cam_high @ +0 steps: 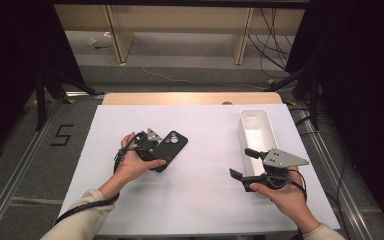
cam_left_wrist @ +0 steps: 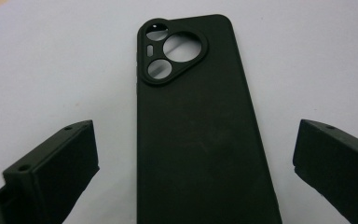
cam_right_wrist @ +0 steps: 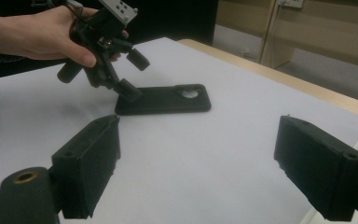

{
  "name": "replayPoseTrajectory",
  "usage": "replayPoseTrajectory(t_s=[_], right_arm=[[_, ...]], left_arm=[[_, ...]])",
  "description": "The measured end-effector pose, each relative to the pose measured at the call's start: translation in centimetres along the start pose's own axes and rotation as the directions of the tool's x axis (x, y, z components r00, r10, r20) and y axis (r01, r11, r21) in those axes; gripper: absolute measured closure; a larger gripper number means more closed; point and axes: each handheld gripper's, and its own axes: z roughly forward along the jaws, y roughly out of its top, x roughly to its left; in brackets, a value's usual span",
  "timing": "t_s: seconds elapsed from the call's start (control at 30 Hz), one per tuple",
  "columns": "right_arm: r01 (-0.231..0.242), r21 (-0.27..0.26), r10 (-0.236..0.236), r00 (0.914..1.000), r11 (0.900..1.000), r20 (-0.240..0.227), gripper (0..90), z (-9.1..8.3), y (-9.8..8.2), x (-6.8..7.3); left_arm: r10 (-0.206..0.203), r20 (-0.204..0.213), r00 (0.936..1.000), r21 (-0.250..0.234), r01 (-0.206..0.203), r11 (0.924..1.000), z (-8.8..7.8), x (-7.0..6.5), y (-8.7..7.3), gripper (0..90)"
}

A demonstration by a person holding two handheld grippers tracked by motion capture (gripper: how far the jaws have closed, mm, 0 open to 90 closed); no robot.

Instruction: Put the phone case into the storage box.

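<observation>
Case is lying flat on the white table, back side up, on the left part. The left gripper is hanging over its near end with its 2 jaws standing wide, 1 on each side, maybe not touching it. The right gripper is waiting well apart, beside the white tray, jaws standing wide and holding nothing.
</observation>
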Motion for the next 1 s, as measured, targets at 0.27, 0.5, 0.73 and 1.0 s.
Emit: replayPoseTrajectory(t_s=[0.27,0.5,0.73,1.0], right_arm=[[0.0,0.005,0.0,1.0,1.0,-0.002,15.8,0.0,-0.1,0.1],[0.006,0.004,-0.006,1.0,1.0,-0.008,15.8,0.1,-0.1,0.2],[0.01,0.011,-0.01,0.9999,1.0,-0.014,16.2,0.2,-0.2,0.2],[0.007,0.02,-0.007,0.9997,1.0,-0.022,16.2,0.2,-0.2,0.3]], left_arm=[[0.018,-0.008,0.9998,0.05,-0.018,0.9986,1.9,-0.1,0.7,0.0],[0.022,-0.012,0.9997,0.083,-0.021,0.9963,2.9,0.1,0.7,0.0],[0.022,0.007,0.9997,0.097,-0.022,0.995,3.5,0.3,0.8,0.0],[0.015,0.04,0.9991,0.1,-0.019,0.9948,3.9,0.7,1.1,0.0]])
